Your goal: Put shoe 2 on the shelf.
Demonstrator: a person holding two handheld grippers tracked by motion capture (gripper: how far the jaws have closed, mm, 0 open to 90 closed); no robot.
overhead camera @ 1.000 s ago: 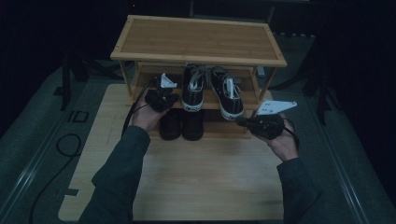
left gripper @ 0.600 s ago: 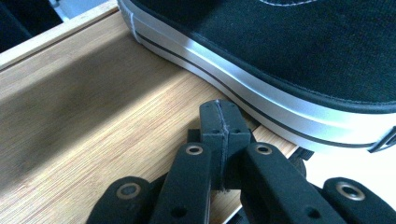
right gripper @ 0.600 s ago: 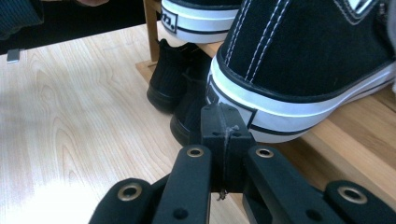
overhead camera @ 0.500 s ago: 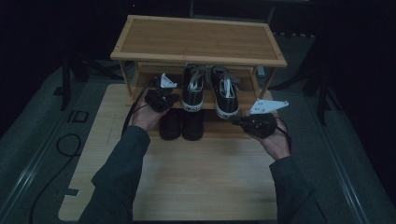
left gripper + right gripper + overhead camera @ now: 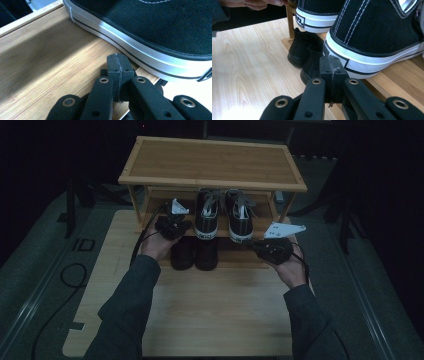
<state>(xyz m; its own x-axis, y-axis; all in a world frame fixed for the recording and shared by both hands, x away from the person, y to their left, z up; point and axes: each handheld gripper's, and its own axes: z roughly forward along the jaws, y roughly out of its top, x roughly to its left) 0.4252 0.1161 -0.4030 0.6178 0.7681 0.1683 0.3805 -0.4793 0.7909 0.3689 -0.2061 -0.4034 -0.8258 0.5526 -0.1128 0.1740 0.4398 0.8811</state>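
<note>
1. Both grippers were clamped shut and empty: left gripper point(image 5: 172, 226) beside the left sneaker point(image 5: 207, 218) on the rack's middle shelf point(image 5: 260, 236), right gripper point(image 5: 272, 250) behind the right sneaker point(image 5: 239, 220).
2. Since a second earlier, I'd shifted the right one slightly inward; I judged no grasp begun.
3. Black boots point(image 5: 194, 254) stood below.

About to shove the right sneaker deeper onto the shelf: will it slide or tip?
The right sneaker sits flat on its wide rubber sole on the shelf, so it probably won't tip. The rubber may drag on the wood. The canvas upper looks soft, so pushing the sole should work better.
</note>
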